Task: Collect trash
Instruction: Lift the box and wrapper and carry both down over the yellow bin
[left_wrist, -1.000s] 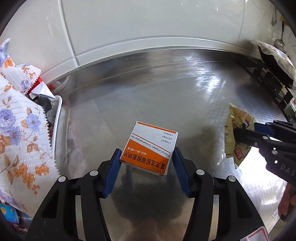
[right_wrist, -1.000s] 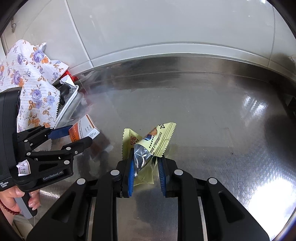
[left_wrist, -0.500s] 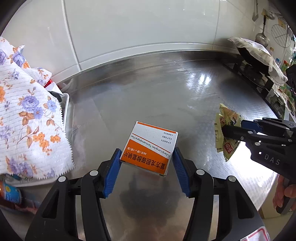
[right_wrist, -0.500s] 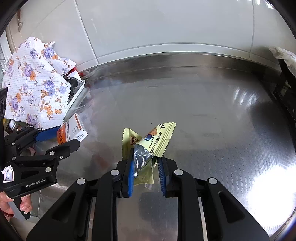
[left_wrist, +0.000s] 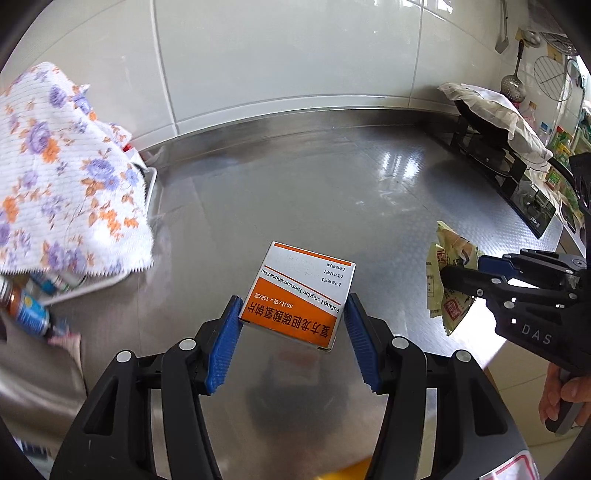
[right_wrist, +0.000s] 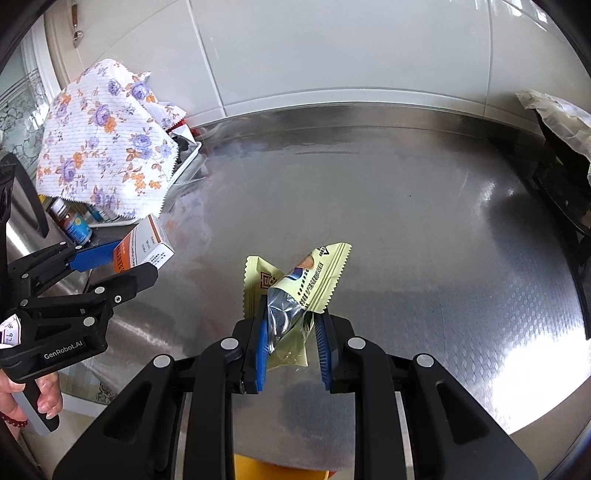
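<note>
counter (left_wrist: 295, 192): embossed stainless steel, glare at right
floral cloth (left_wrist: 55, 177): draped over a white tray (left_wrist: 151, 184), far left
bottles (right_wrist: 74, 225): under cloth edge
gas stove (left_wrist: 517, 177): far right, cloth-covered pan (left_wrist: 491, 110) on it

The orange-and-white cardboard medicine box (left_wrist: 301, 293) read "Fufang Longdan Tansuanqingna Pian"; the left gripper (right_wrist: 110, 264) body read "GenRobot.AI", the right gripper (left_wrist: 461, 275) "DAS".

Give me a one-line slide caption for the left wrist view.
Left gripper holds an orange-and-white medicine box above the steel counter; right gripper holds a yellow wrapper.
</note>
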